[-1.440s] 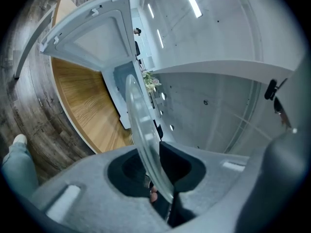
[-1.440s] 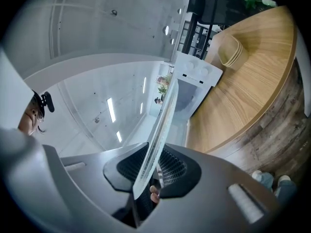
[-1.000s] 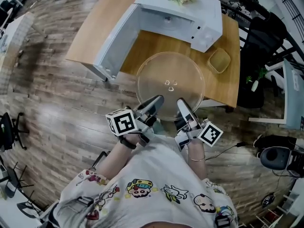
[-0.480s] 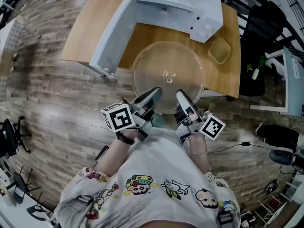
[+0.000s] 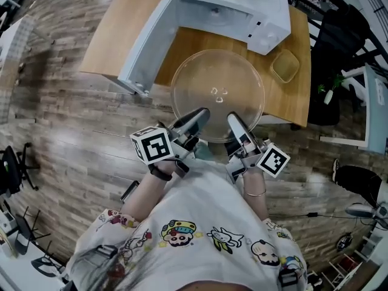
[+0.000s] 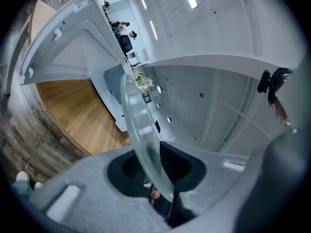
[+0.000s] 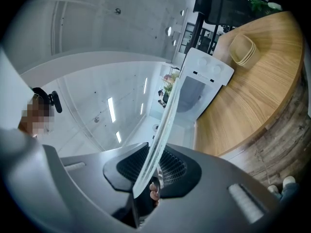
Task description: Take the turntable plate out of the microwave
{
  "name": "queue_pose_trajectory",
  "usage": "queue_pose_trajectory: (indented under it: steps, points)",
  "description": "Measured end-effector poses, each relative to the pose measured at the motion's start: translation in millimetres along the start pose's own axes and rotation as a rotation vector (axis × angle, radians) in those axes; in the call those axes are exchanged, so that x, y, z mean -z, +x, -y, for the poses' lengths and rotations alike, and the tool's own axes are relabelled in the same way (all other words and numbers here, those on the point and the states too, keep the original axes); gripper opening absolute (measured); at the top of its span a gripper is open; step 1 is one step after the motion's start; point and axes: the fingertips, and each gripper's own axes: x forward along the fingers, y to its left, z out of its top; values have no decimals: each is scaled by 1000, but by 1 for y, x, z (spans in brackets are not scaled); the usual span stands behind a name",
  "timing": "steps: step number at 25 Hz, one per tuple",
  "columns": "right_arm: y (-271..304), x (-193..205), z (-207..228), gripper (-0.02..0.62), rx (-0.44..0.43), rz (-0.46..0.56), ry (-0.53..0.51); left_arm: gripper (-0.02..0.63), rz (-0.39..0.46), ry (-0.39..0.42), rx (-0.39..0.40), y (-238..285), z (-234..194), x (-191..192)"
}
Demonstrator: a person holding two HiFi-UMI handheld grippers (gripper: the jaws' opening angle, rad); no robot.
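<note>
The clear glass turntable plate (image 5: 218, 96) is out of the white microwave (image 5: 242, 11) and hangs level over the wooden table's front edge. My left gripper (image 5: 197, 117) is shut on the plate's near rim at the left. My right gripper (image 5: 233, 121) is shut on the same rim, a little to the right. In the left gripper view the plate (image 6: 138, 135) runs edge-on into the jaws of the left gripper (image 6: 155, 164). In the right gripper view the plate (image 7: 163, 130) likewise sits between the pads of the right gripper (image 7: 148, 174).
The microwave door (image 5: 142, 47) stands swung open to the left of the plate. A small tan bowl (image 5: 285, 66) sits on the table (image 5: 291, 108) to the right. A black chair (image 5: 339, 35) stands beyond the table's right side. Wooden floor lies below.
</note>
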Motion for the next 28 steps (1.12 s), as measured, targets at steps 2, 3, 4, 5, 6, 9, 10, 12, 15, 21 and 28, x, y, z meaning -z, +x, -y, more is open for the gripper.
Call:
queue_pose_trajectory:
  steps: [2, 3, 4, 5, 6, 9, 10, 12, 15, 21, 28]
  points:
    - [1, 1, -1, 75, -3, -3, -2, 63, 3, 0, -1, -1, 0, -1]
    - [2, 1, -2, 75, -4, -5, -3, 63, 6, 1, -2, -2, 0, -2]
    - [2, 1, -2, 75, -4, -7, -4, 63, 7, 4, -3, -2, 1, -2]
    - [3, 1, -2, 75, -4, -8, -4, 64, 8, 9, -4, -3, 1, -2]
    - [3, 2, -2, 75, -5, -8, -6, 64, 8, 15, -6, -3, 1, -3]
    - [4, 2, -2, 77, -6, -10, -8, 66, 10, 23, -6, -4, 0, -3]
    - [4, 3, -2, 77, -7, -11, -8, 66, 11, 24, -5, -4, 0, -4]
    - [4, 2, -3, 77, -8, -12, -8, 66, 14, 23, -5, -4, 1, -4]
    - [4, 3, -3, 77, -8, -12, -11, 66, 15, 24, -4, -4, 1, -4]
    - [3, 5, -2, 77, -6, -20, -9, 67, 13, 24, -7, -7, -1, -1]
    - [2, 9, 0, 78, -2, -25, -10, 67, 5, 30, -17, -7, -3, 1]
